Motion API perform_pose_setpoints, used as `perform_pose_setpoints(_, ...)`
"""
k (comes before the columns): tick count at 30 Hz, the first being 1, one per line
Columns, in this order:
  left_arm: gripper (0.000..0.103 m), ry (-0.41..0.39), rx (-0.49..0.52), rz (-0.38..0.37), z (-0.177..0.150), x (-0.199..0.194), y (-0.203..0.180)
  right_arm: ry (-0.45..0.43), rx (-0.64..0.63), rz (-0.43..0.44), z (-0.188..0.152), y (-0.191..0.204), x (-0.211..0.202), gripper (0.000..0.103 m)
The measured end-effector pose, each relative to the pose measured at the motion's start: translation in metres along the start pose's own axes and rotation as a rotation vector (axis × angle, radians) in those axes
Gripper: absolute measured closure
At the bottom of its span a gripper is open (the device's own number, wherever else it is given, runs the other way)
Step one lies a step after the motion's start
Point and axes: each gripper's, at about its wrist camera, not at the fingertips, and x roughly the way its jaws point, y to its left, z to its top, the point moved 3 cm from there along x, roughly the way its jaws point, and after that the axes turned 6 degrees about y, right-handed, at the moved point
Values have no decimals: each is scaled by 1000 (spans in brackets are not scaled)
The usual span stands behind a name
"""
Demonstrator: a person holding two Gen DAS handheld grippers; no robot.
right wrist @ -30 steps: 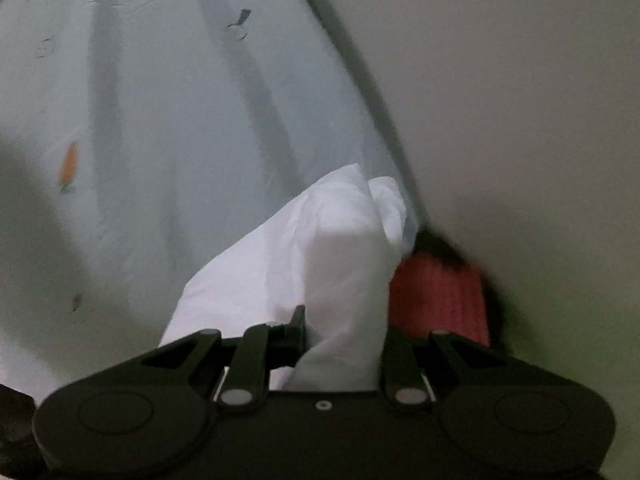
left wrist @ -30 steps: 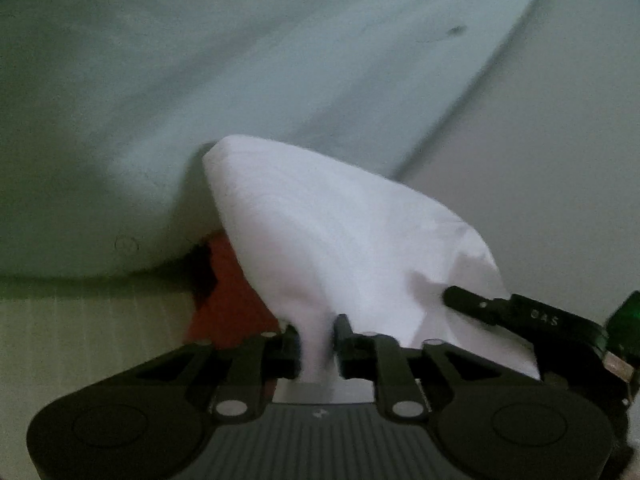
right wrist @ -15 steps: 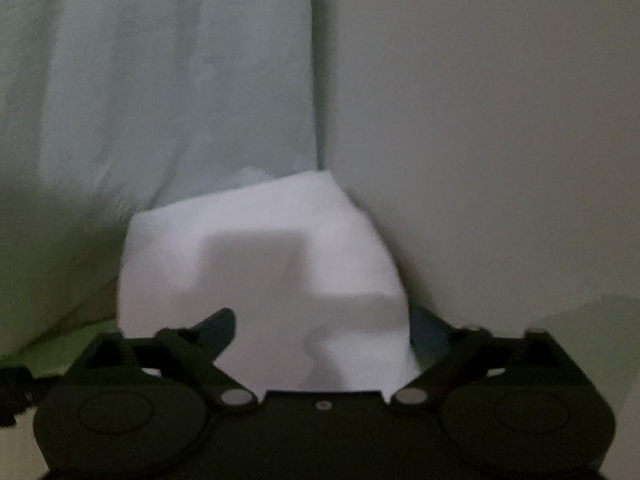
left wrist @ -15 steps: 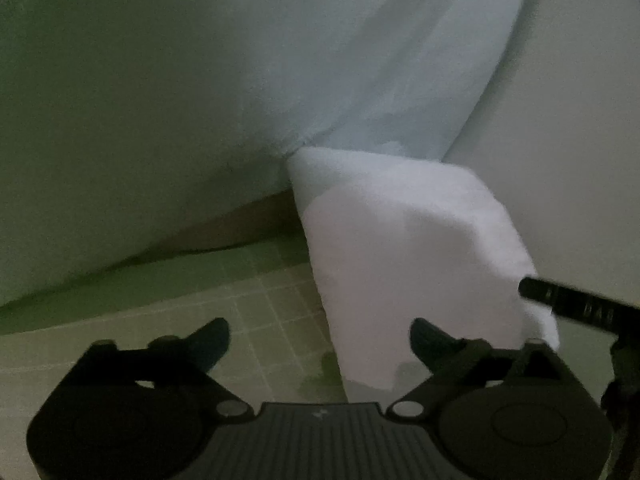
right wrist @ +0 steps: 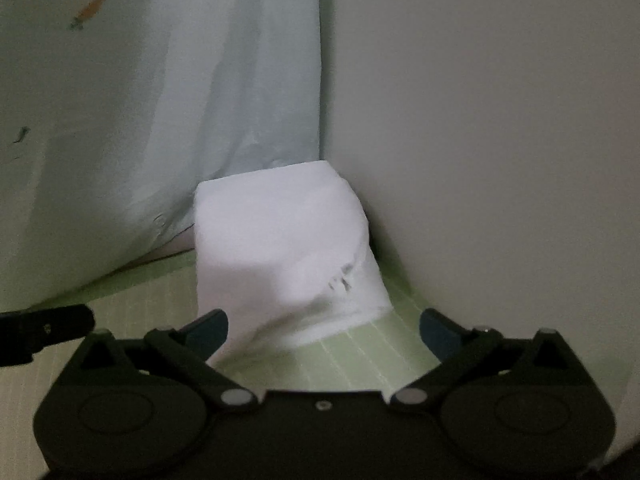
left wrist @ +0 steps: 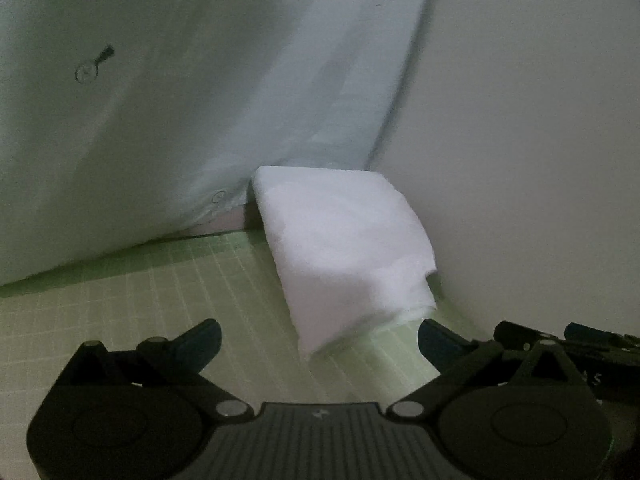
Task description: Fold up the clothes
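My left gripper and right gripper drawn back from the folded white cloth garment since before, both spread wide, holding nothing, garment on the green gridded mat.

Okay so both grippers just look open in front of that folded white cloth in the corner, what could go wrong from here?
The folded white cloth has a loose, rumpled front edge, so it may spring open. The open right gripper has one fingertip right by that edge, so moving off could snag and drag it. The hanging pale blue sheet touches the cloth's back, and shifting it could topple the fold. The left gripper is open too.
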Motion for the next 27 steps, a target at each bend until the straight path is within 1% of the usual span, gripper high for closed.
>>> perform_pose_setpoints(4,0,11,38,-14,-21,-20,-11,0,47,19,-25,-2,-29,0)
perform_pose_setpoints(7,0,23,69,-2,-35,-36,-21,11,59,24,-38,-6,-43,0)
perform_pose_setpoints(10,0,7,96,-5,-44,-53,-27,23,61,25,-46,-11,-55,0)
perform_pose_setpoints(12,0,-3,99,-12,-47,-59,-30,27,63,26,-49,-13,-61,0)
perform_pose_setpoints(17,0,-15,100,-3,-54,-67,-41,19,48,25,-56,-20,-75,0)
perform_pose_setpoints(22,0,-28,83,-6,-58,-70,-51,21,32,23,-59,-29,-79,0)
perform_pose_setpoints(27,0,-31,70,-3,-63,-76,-58,26,26,40,-62,-38,-86,0)
